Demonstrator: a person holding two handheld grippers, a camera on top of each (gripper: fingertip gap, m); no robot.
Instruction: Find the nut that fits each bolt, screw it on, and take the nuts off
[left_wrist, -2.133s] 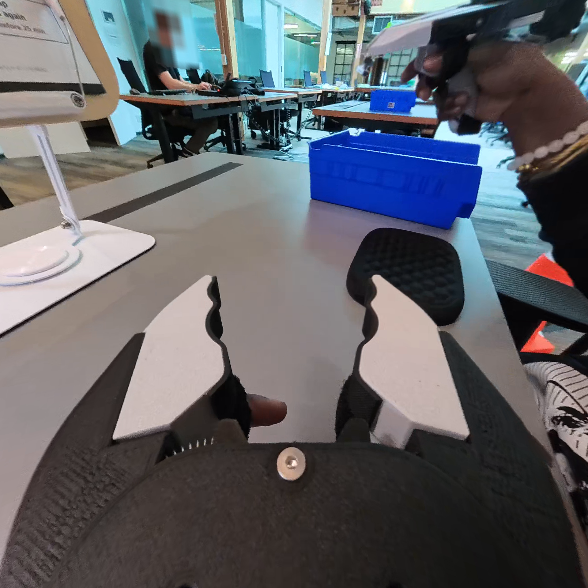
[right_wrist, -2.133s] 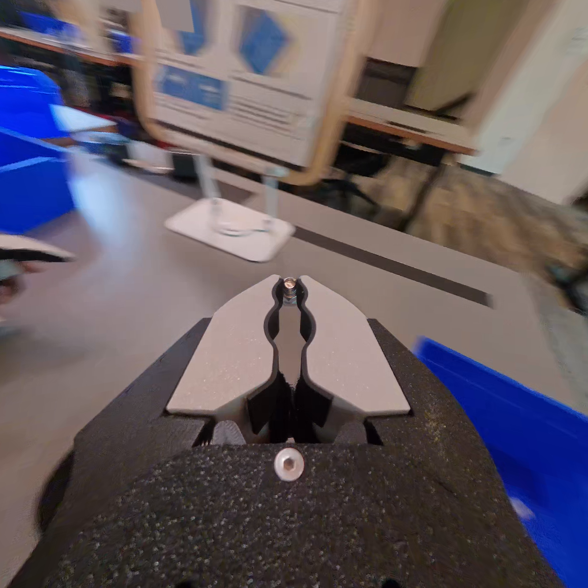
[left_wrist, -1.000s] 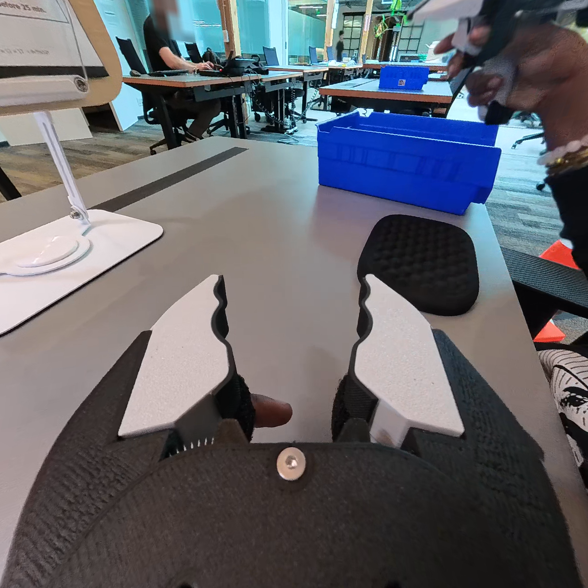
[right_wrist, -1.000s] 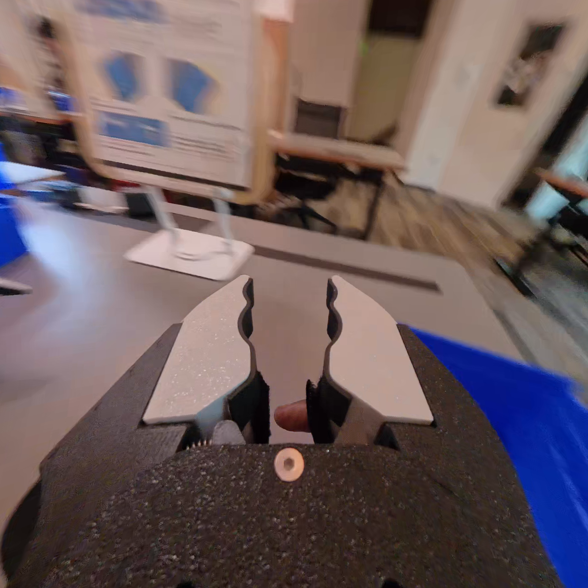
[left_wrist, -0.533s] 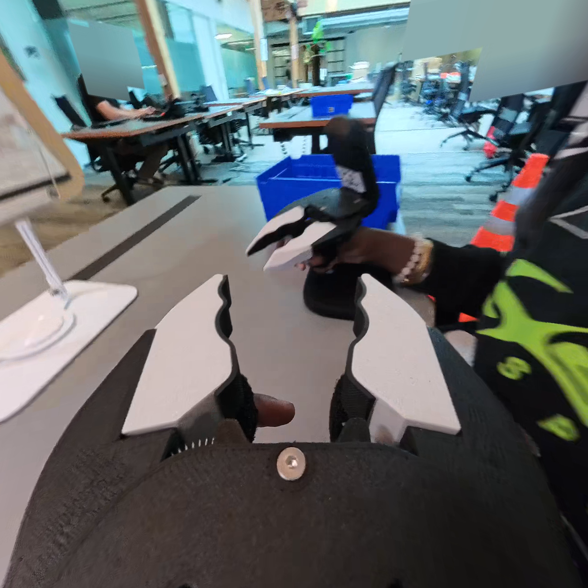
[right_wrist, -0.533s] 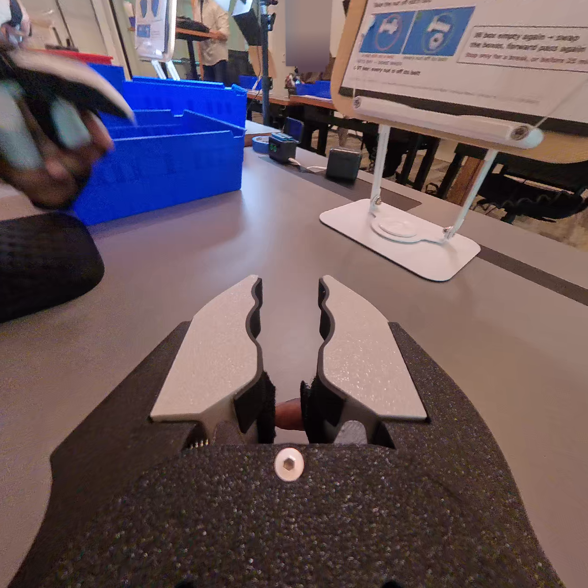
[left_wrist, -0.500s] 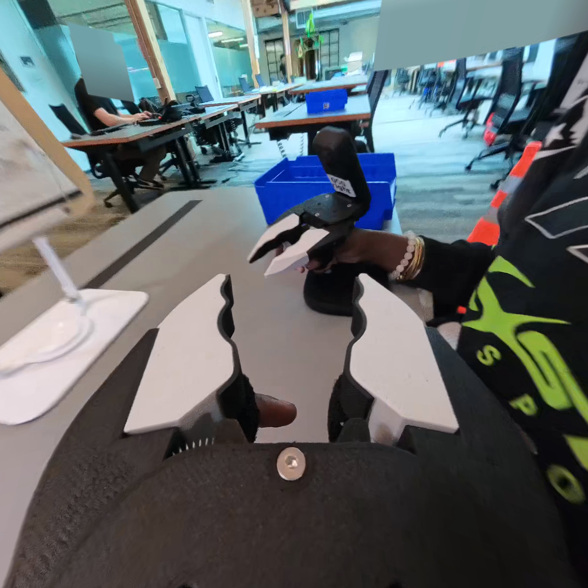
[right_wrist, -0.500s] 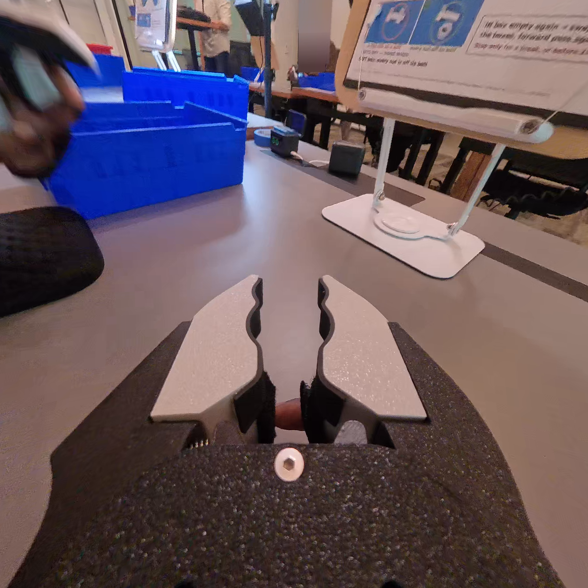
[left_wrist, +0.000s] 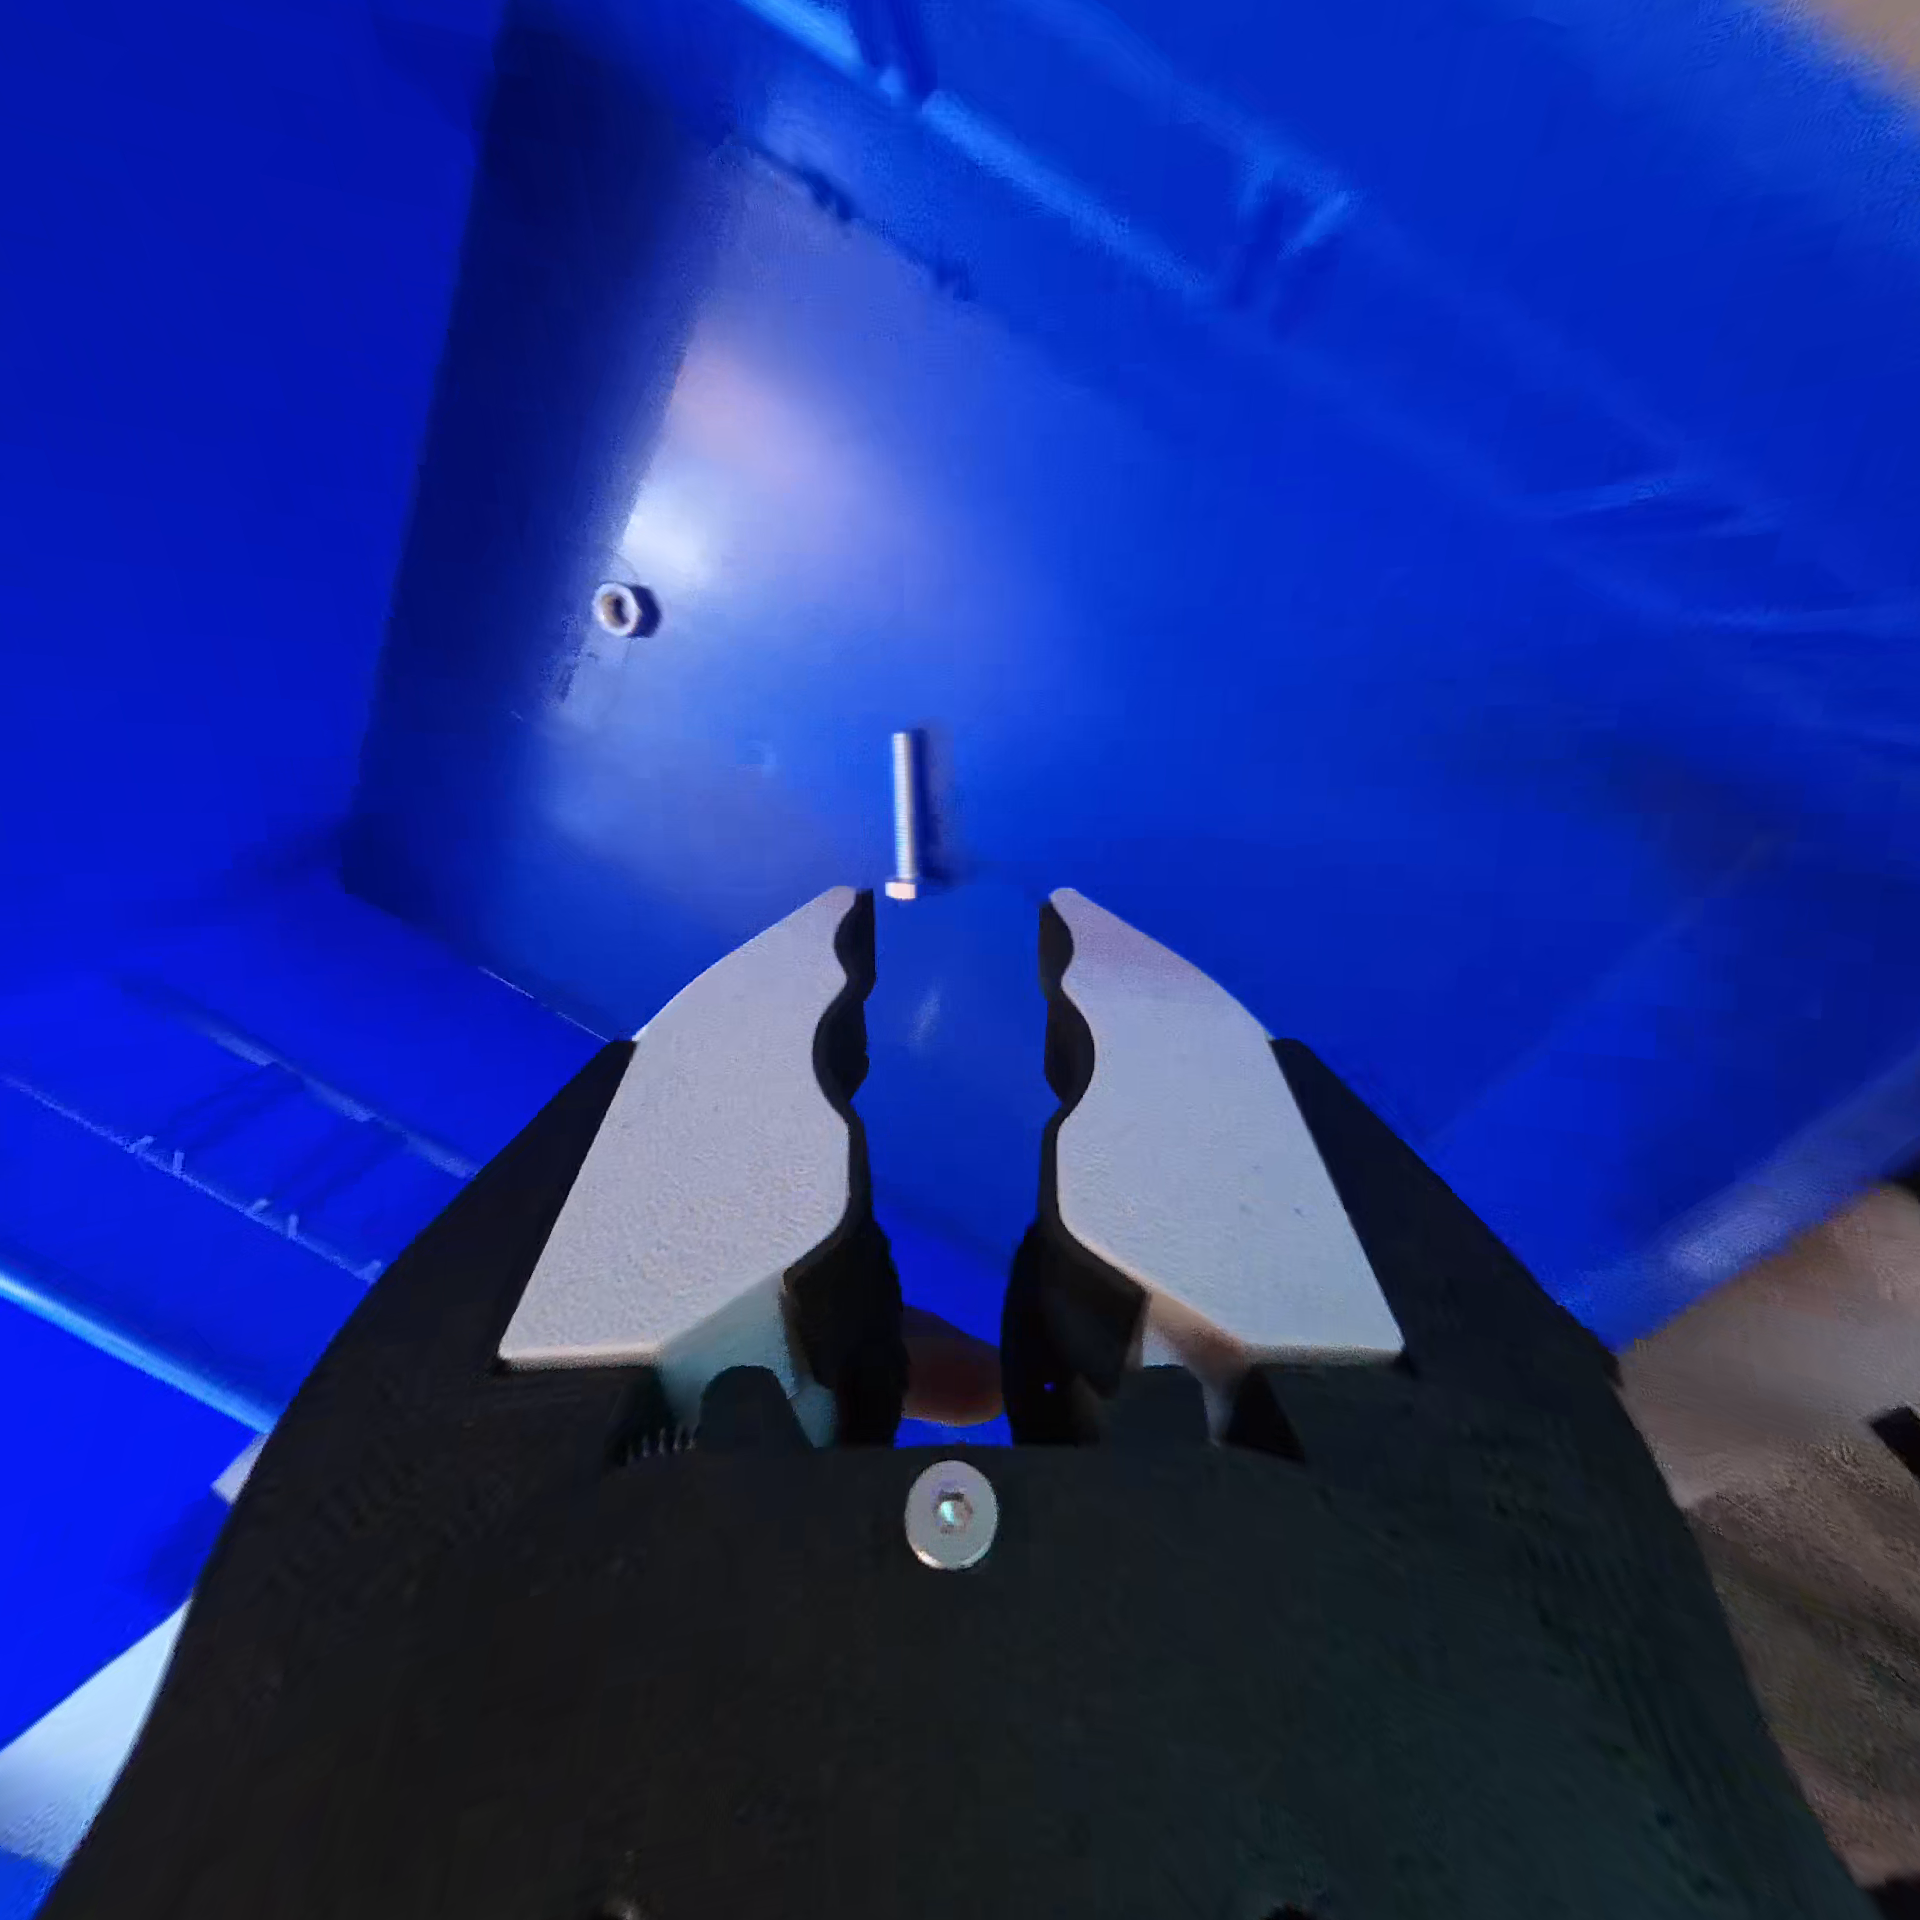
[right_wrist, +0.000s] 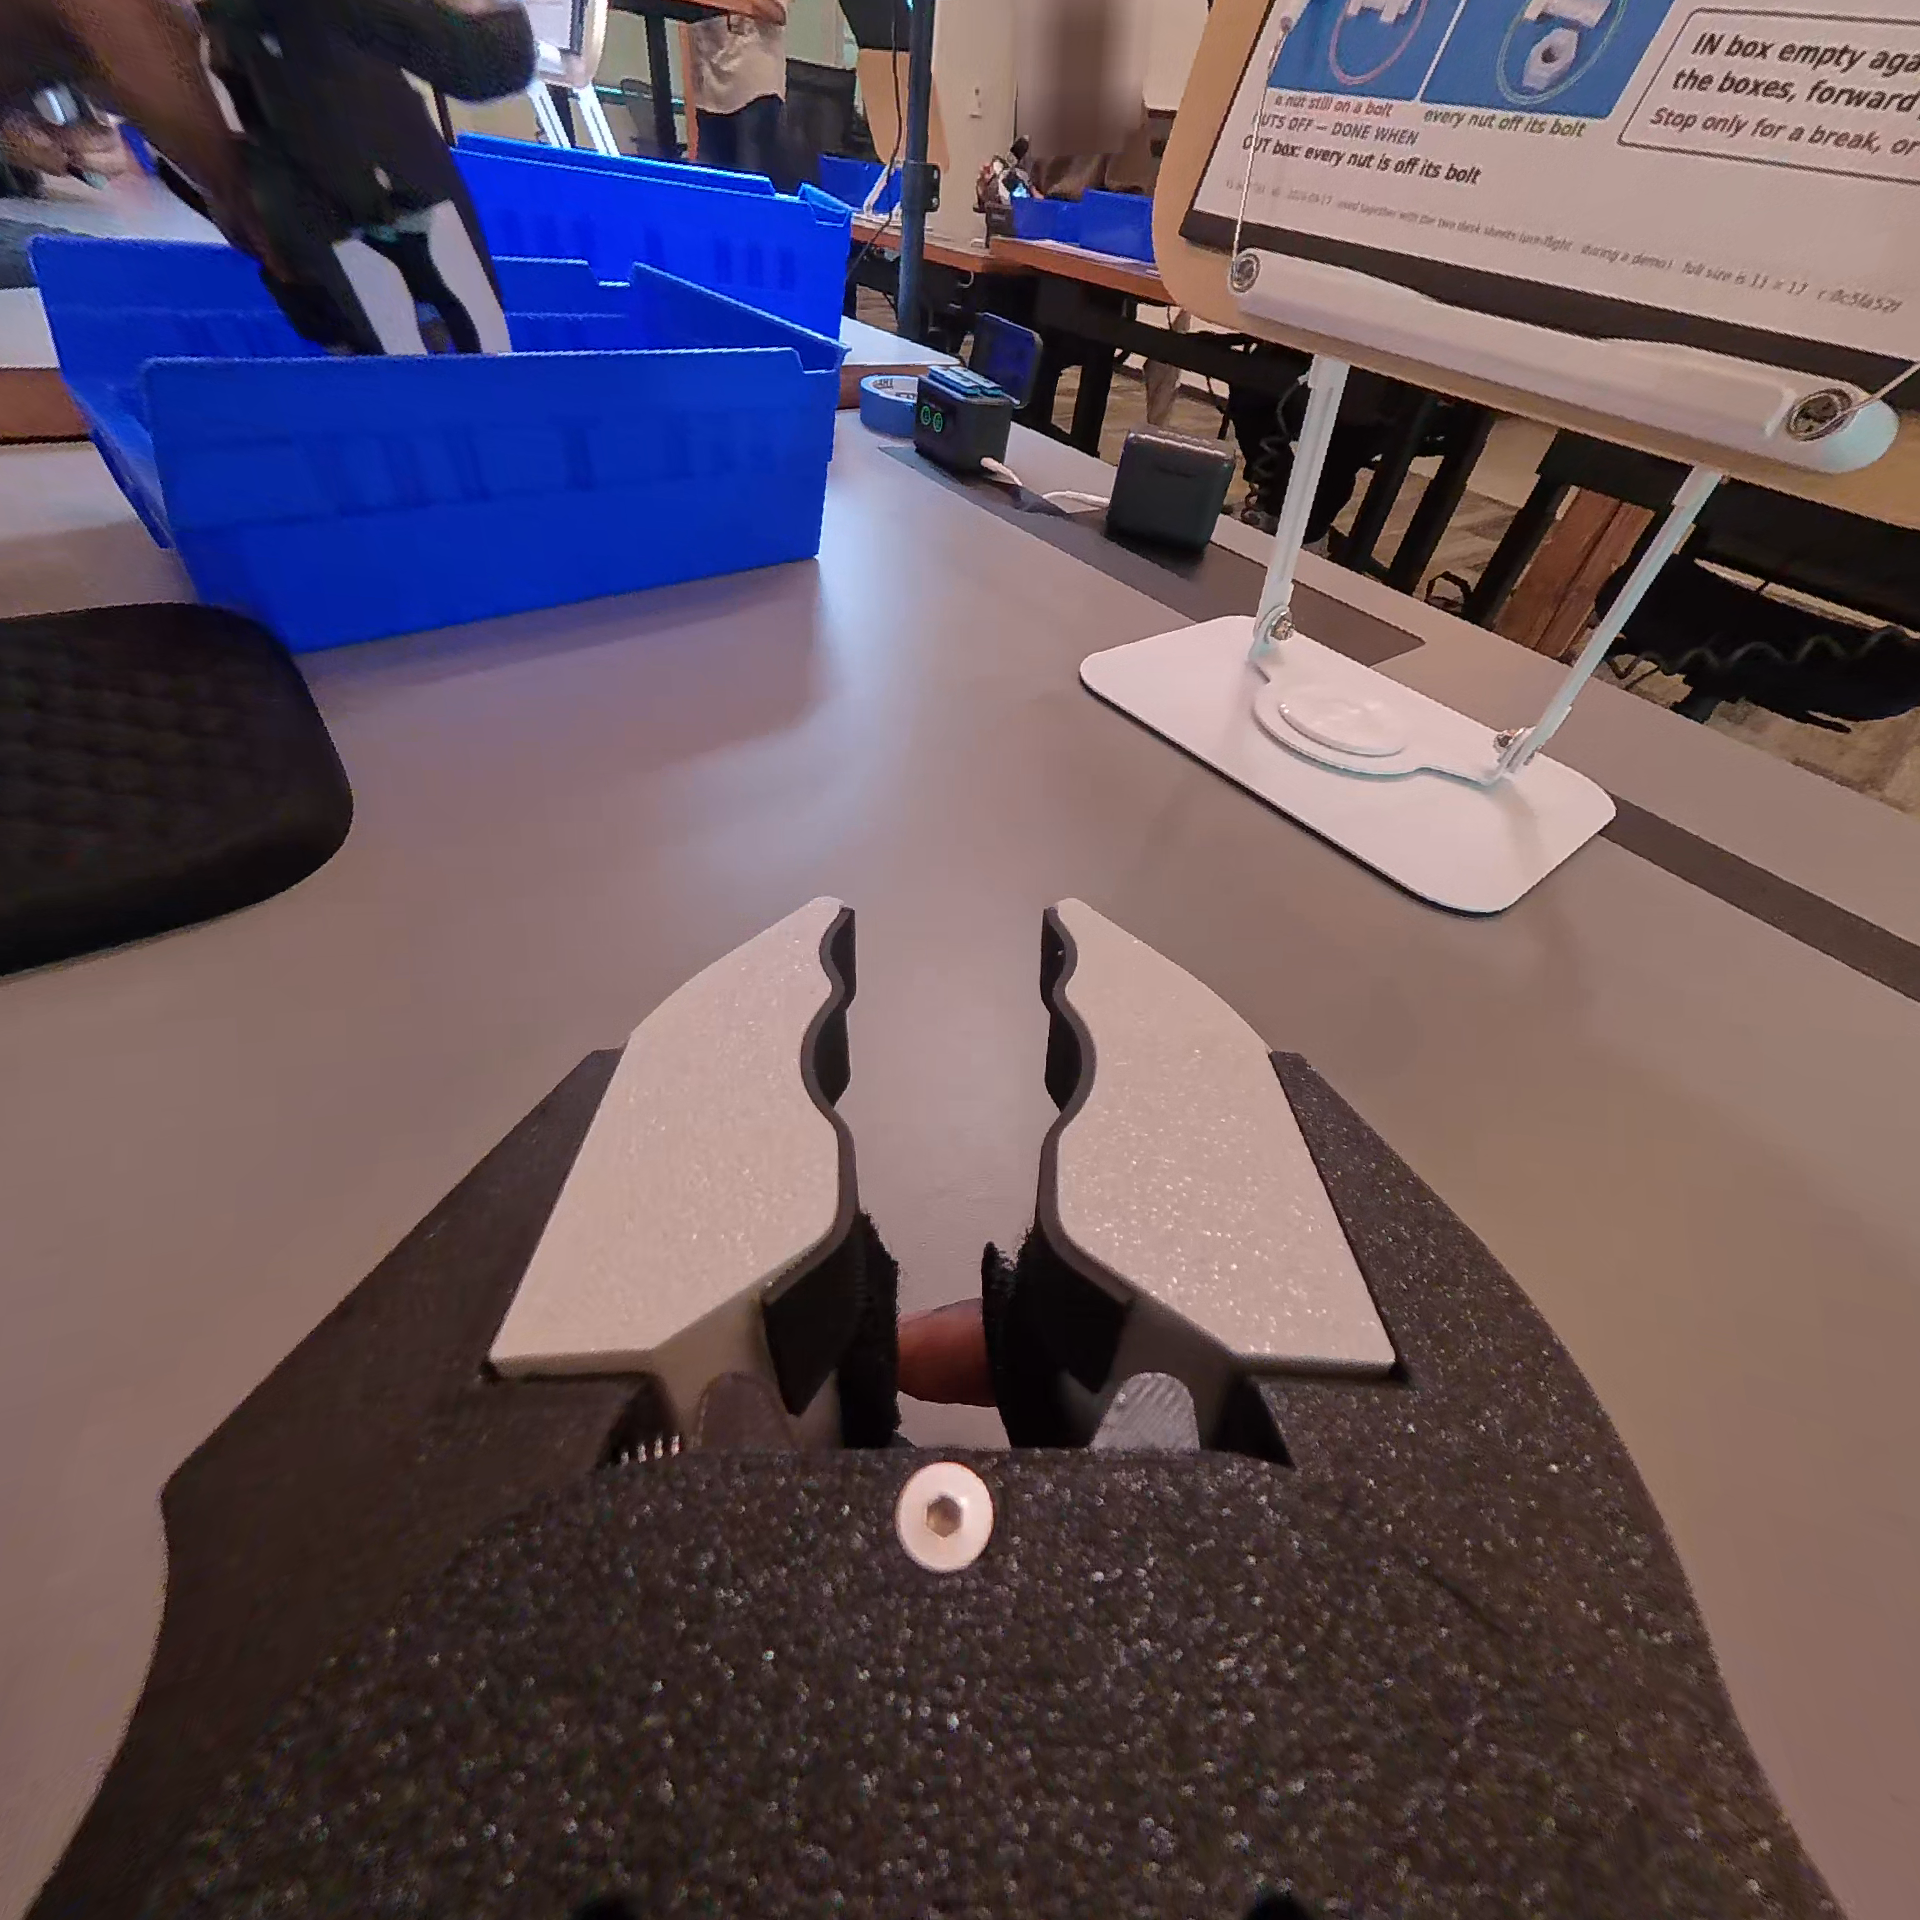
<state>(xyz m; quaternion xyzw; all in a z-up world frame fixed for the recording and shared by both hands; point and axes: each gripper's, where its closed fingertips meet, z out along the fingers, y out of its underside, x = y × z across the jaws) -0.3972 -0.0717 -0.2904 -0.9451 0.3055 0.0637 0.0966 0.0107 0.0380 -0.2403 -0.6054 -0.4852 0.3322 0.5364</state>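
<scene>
Bolt (left_wrist: 905, 814) just beyond parted left gripper (left_wrist: 956, 902) tips, seemingly untouched

A wide matte grey table (right_wrist: 1143, 935) with a dark strip (right_wrist: 1766, 894) running toward its far right edge fills the right wrist view. Beyond it stand wood-topped desks on black legs (right_wrist: 1049, 270) and a black vertical pole (right_wrist: 918, 166) — pale beige walls (right_wrist: 977, 83) behind. Worn wood-plank flooring (right_wrist: 1496, 499) shows past the far edge, evenly lit.
</scene>
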